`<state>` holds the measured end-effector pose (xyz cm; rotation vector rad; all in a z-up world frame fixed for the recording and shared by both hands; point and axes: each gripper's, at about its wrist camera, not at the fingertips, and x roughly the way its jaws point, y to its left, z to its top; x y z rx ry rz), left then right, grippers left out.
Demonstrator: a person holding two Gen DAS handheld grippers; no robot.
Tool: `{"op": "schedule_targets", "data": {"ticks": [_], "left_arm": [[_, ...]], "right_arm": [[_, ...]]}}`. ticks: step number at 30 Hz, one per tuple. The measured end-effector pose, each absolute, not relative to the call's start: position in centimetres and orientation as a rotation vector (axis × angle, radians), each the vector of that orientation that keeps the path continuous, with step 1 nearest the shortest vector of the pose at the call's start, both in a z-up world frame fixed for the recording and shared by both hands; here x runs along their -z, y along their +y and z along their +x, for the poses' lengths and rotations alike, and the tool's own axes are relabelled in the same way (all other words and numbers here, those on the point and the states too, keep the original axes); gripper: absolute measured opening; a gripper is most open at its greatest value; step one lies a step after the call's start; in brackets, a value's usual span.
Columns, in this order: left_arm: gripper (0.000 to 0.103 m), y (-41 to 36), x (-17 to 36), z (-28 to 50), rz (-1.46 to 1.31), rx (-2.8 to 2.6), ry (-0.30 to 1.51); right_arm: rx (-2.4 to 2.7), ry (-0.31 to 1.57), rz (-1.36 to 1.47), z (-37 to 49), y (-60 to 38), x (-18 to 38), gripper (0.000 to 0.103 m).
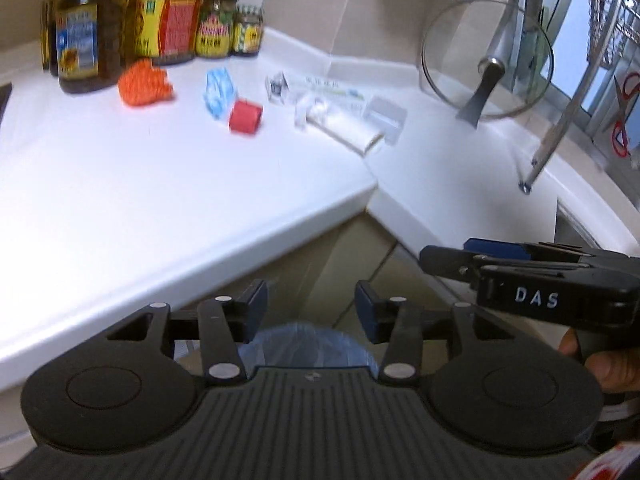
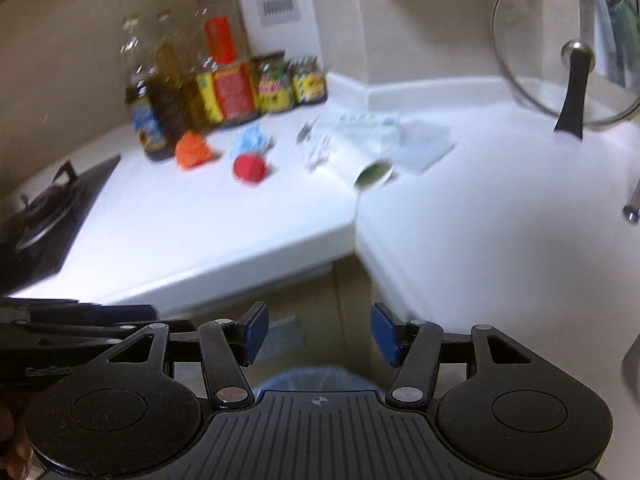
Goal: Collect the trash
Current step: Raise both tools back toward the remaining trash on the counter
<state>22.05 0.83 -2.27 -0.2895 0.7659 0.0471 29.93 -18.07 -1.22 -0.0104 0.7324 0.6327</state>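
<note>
Trash lies on the white counter (image 1: 120, 184): an orange crumpled piece (image 1: 146, 82), a blue crumpled piece (image 1: 219, 90), a red piece (image 1: 245, 117), and clear wrappers with a white packet (image 1: 340, 120). The right wrist view shows the same orange piece (image 2: 193, 149), blue piece (image 2: 250, 140) and red piece (image 2: 249, 168), all blurred. My left gripper (image 1: 311, 312) is open and empty, in front of the counter's edge. My right gripper (image 2: 320, 334) is open and empty too. Below both sits a bin with a blue bag (image 1: 312, 342), mostly hidden by the gripper bodies.
Oil bottles and jars (image 1: 160, 28) line the back wall. A glass pot lid (image 1: 486, 60) leans at the right. A black gas hob (image 2: 44, 216) sits at the left. A faucet (image 1: 560, 120) and a dish rack are at the far right. Cabinet fronts (image 1: 320, 252) stand under the counter.
</note>
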Motion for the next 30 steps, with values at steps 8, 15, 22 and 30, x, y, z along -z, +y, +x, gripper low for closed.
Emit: {"op": "schedule_targets", "data": {"ticks": [8,15,22,30], "left_arm": [[0.048,2.1,0.4,25.7,-0.317,-0.151,0.712],[0.057,1.7,-1.0,30.4,-0.345,-0.199,0.69],[0.068,-0.4,0.0,36.0,-0.365,-0.216,0.719],[0.081,-2.6,1.7,42.1,-0.378,-0.253,0.738]], "right_arm": [[-0.639,0.665,-0.01,36.0,-19.4,-0.8,0.061],[-0.612,0.635,-0.001,41.7,-21.1,-1.2,0.07],[-0.622,0.619,-0.002,46.6,-22.9,-0.7,0.078],[-0.608,0.643,-0.005,51.3,-25.2,0.9,0.087]]}}
